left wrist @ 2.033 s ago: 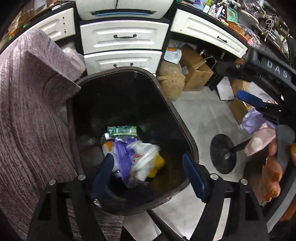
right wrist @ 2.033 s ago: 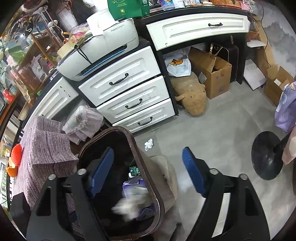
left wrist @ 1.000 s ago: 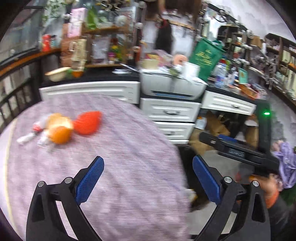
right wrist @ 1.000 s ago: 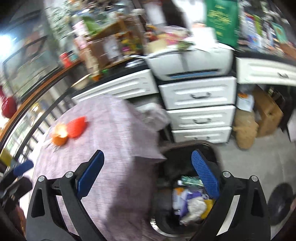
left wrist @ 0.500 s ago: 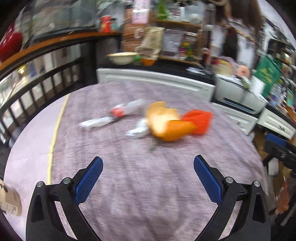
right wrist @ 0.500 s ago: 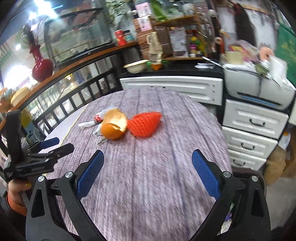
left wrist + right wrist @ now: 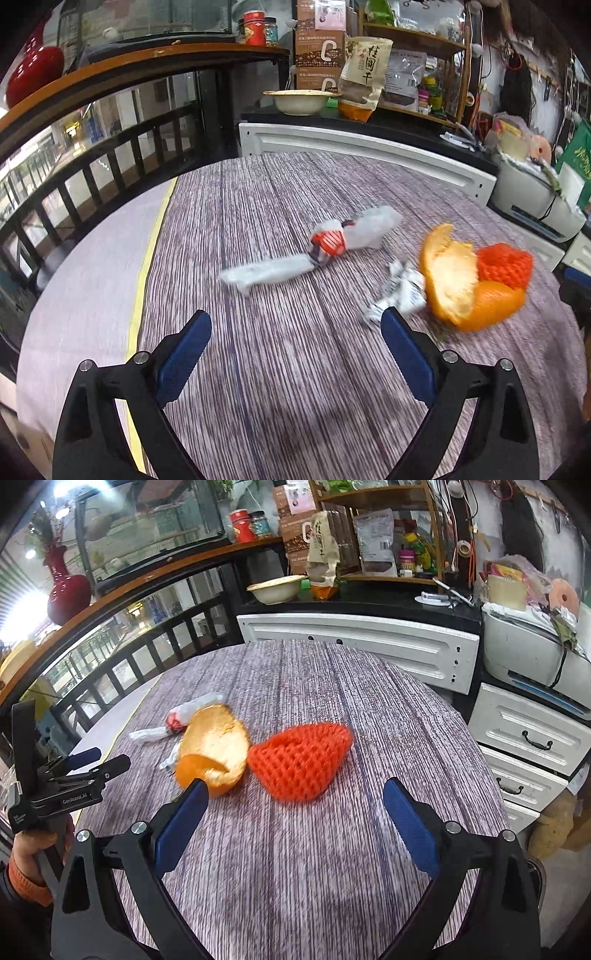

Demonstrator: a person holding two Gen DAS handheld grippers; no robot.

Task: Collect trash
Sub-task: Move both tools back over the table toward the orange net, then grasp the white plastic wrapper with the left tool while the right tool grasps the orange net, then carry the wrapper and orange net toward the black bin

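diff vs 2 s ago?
Both grippers swung from over the trash bin to the table. Left gripper faces the wrappers, its jaws just closing slightly, nothing between them; right gripper faces the orange peel and red foam net. Both stay empty; table trash untouched.

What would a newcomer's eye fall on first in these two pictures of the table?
The eye goes first to the bright orange peel and the red foam fruit net lying side by side near the middle of the purple tablecloth. Just behind them lie crumpled white wrappers, one with a red patch. Both the right gripper and the left gripper point at this litter with jaws wide and nothing between them.
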